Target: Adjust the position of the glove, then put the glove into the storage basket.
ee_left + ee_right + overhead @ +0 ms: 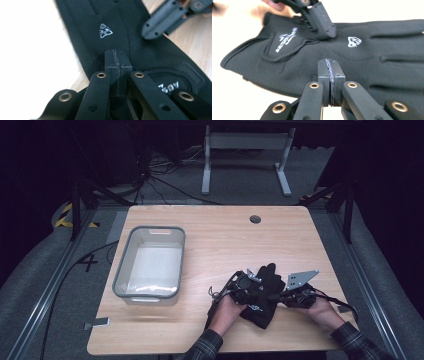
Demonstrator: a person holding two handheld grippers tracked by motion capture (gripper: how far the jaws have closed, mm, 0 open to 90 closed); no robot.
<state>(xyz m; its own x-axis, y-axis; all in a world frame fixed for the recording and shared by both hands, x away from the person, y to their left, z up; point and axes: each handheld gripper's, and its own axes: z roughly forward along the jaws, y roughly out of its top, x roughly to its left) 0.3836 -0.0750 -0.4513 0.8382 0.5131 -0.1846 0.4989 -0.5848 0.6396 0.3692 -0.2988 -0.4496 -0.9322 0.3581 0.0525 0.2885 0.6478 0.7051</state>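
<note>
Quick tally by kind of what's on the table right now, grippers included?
Black glove: 1
Clear plastic bin with grey rim: 1
Grippers: 2, left gripper and right gripper, both with jaws shut, at the glove
Total: 4

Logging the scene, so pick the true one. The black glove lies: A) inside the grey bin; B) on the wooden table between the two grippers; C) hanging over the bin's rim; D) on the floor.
B: the black glove lies flat on the wooden table, between the left gripper and the right gripper, apart from the grey bin.
</note>
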